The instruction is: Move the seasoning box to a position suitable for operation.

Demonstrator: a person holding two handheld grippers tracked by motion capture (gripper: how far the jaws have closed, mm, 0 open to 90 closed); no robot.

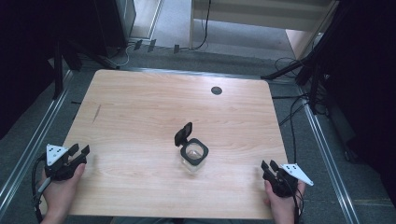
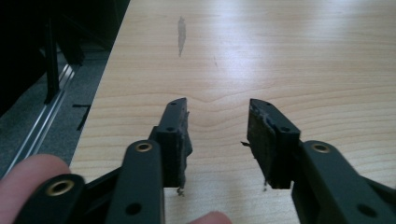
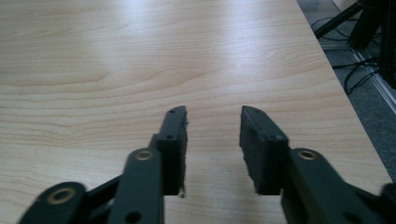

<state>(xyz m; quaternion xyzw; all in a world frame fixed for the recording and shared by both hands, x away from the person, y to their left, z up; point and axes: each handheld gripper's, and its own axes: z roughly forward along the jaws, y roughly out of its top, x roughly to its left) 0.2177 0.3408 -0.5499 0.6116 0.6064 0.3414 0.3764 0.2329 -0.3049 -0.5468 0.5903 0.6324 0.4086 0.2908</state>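
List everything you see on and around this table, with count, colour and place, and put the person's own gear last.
Container: one, clear, black rim, table centre, its black flip lid standing open.
Table: one, light wood, mid-frame.
Grommet: one, dark, round, far right part of tabletop.
Dark streak: one, grey, far left part of tabletop.
Cables: several, black, floor right of table.
Left gripper: one, black, near left edge, jaws open, nothing between them.
Right gripper: one, black, near right edge, jaws open, nothing between them.
Hands: two, bottom corners.
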